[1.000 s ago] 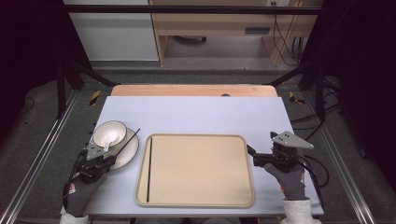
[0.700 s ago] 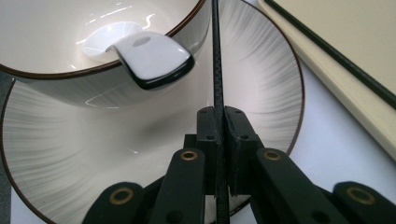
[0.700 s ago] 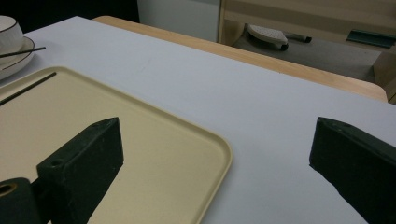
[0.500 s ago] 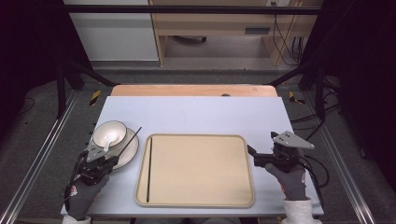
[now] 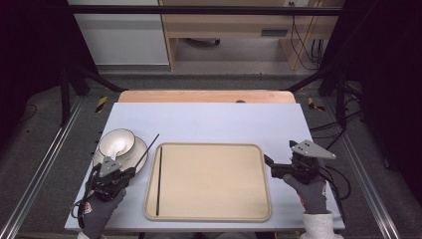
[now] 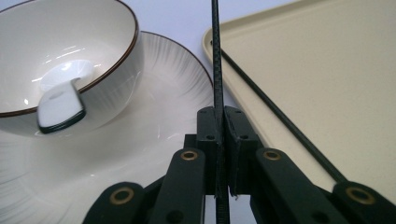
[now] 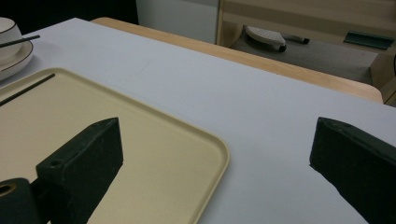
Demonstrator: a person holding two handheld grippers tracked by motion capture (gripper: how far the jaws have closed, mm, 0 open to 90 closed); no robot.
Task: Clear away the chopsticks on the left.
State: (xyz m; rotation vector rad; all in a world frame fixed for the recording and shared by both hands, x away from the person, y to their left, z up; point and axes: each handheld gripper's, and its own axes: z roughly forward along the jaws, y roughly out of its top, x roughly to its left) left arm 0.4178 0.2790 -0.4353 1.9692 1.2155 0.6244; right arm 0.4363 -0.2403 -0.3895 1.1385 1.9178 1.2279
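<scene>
My left gripper (image 5: 129, 172) (image 6: 220, 116) is shut on a thin black chopstick (image 5: 147, 148) (image 6: 215, 56), which slants up and away over the plate's right rim. A second black chopstick (image 5: 159, 181) (image 6: 275, 114) lies along the left side of the beige tray (image 5: 214, 184) (image 6: 327, 70). A white bowl (image 5: 117, 142) (image 6: 70, 51) with a white spoon (image 6: 63, 100) in it stands on a white plate (image 5: 139, 144) (image 6: 173, 79) left of the tray. My right gripper (image 5: 271, 167) (image 7: 217, 126) stands open at the tray's (image 7: 140, 154) right edge, holding nothing.
The pale blue table top (image 5: 209, 122) runs bare behind the tray, to a wooden strip (image 5: 206, 96) at its far edge. Dark frame rails stand left and right of the table. Cables trail from both grippers.
My left gripper has shifted slightly right toward the tray with the chopstick still in it. The right gripper has stayed put.
</scene>
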